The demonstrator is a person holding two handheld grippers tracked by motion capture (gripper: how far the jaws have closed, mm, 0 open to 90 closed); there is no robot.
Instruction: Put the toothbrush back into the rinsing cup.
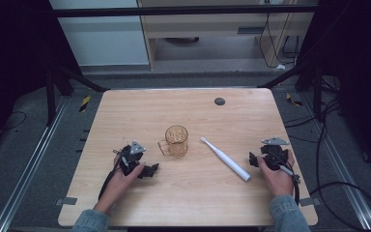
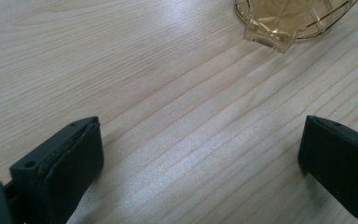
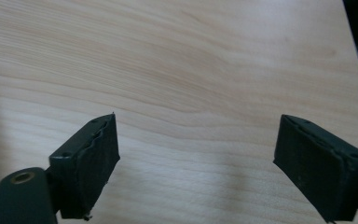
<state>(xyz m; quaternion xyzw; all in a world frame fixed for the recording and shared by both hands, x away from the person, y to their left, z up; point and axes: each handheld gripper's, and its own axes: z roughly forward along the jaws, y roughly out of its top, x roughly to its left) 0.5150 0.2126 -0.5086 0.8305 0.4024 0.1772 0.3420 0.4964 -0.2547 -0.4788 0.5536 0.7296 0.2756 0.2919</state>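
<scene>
**Two open grippers rested beside a mug and a toothbrush**

In the high view, a wooden table [image 1: 125, 111] is seen from above. An amber glass mug [image 1: 176, 140] is stood upright just left of the frame's centre, its handle turned toward the lower left. A white toothbrush [image 1: 225, 158] is laid flat to the right of it, slanted from upper left to lower right, well apart from the mug. The left gripper [image 1: 150, 169] is held low at the lower left, aimed toward the mug's handle side, probably so that the mug can be steadied. The right gripper [image 1: 253, 159] is held at the lower right, just beside the toothbrush's thick end, presumably so that this end can be taken.

In the left gripper view, the jaws are spread wide with nothing between them; the mug's [image 2: 289, 21] handle is seen at the upper right.

In the right gripper view, the jaws are parted over bare wood, and nothing is gripped.
</scene>
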